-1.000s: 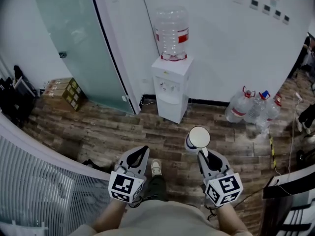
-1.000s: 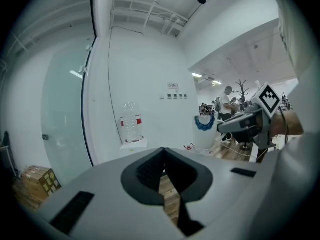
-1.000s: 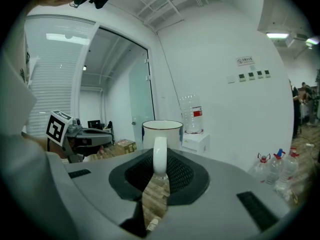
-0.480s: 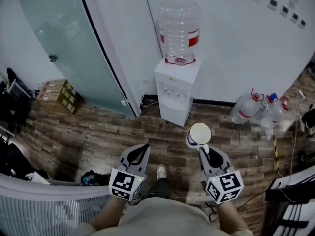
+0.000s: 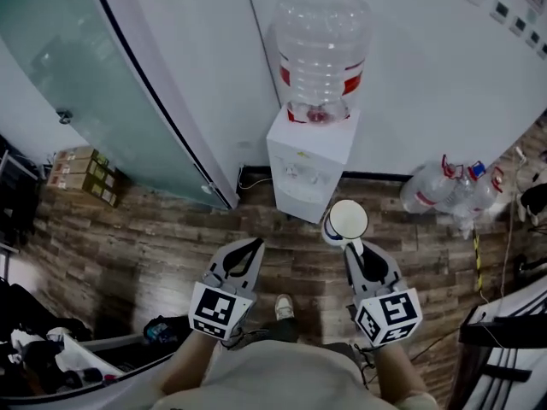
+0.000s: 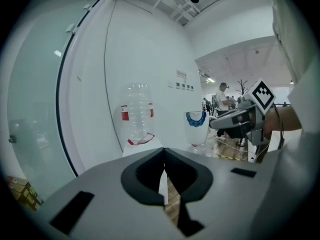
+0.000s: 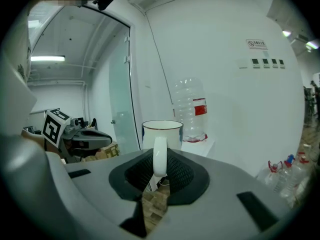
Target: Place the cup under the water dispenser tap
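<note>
The white water dispenser [image 5: 309, 162] stands against the wall with a clear bottle [image 5: 323, 48] on top; its taps face me. A white cup [image 5: 345, 221] with a blue pattern hangs just in front of the dispenser's right side. My right gripper [image 5: 352, 244] is shut on the cup's handle [image 7: 159, 156], and the cup [image 7: 162, 132] stays upright beyond the jaws. My left gripper [image 5: 251, 248] is shut and holds nothing, level with the right one and left of the dispenser's front. The left gripper view shows the bottle [image 6: 137, 115] ahead and the cup [image 6: 196, 126] to the right.
A frosted glass door [image 5: 102, 84] stands left of the dispenser. Several spare water bottles [image 5: 444, 190] lie on the wood floor to the right, with cables near them. Cardboard boxes [image 5: 81, 173] sit at the far left. My shoe [image 5: 283, 307] shows between the grippers.
Both grippers and my view have moved toward the dispenser, which now looks larger and closer. The cup stays in the right gripper, and the left stays shut.
</note>
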The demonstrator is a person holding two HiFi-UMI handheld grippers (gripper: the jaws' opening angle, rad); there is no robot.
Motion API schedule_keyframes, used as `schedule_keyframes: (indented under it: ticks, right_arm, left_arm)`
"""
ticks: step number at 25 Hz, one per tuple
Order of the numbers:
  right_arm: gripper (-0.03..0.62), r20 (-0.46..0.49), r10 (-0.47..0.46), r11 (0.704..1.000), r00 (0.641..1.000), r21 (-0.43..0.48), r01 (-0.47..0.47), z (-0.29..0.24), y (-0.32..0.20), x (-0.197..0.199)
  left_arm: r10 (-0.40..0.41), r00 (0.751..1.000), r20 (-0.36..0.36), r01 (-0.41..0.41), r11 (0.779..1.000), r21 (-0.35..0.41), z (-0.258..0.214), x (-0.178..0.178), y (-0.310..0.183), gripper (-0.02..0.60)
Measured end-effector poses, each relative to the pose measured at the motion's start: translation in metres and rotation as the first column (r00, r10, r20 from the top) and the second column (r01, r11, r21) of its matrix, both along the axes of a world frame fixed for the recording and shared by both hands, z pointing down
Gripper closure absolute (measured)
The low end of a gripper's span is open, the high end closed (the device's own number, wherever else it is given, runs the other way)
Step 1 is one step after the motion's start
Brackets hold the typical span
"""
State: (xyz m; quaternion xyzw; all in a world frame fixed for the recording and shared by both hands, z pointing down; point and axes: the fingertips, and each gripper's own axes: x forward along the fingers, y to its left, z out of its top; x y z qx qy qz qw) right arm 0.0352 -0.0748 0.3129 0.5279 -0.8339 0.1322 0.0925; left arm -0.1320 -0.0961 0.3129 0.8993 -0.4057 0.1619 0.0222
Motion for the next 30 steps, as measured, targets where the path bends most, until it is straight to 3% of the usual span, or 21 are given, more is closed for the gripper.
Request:
schedule_keyframes:
  ticks: [7, 16, 25, 30]
  right_arm:
    - [0.530, -0.010, 0.032, 0.999, 0.999, 0.019, -0.032, 0.001, -0.050, -0.005]
    - [0.530, -0.017, 0.029, 0.999, 0.999, 0.038, -0.028, 0.014, -0.085, 0.005]
    - [0.530, -0.055, -0.120, 0.993, 0.991, -0.002, 0.120, 0.065, -0.130, 0.007]
    - [0.530, -0.016, -0.178, 0.984, 0.984, -0.013, 0.178, 0.105, -0.161, 0.006]
  left_arm:
    - [0.009, 1.000, 0.000, -0.009, 1.000, 0.022, 0.004, -0.007, -0.054, 0.577]
    - [-0.038, 0.999, -0.014, 0.038, 0.999, 0.015, 0.016, -0.003, -0.083, 0.577]
    - [-0.121, 0.991, -0.064, 0.121, 0.993, 0.001, 0.051, 0.023, -0.126, 0.577]
    - [-0.174, 0.983, -0.056, 0.173, 0.984, -0.033, 0.090, 0.032, -0.151, 0.577]
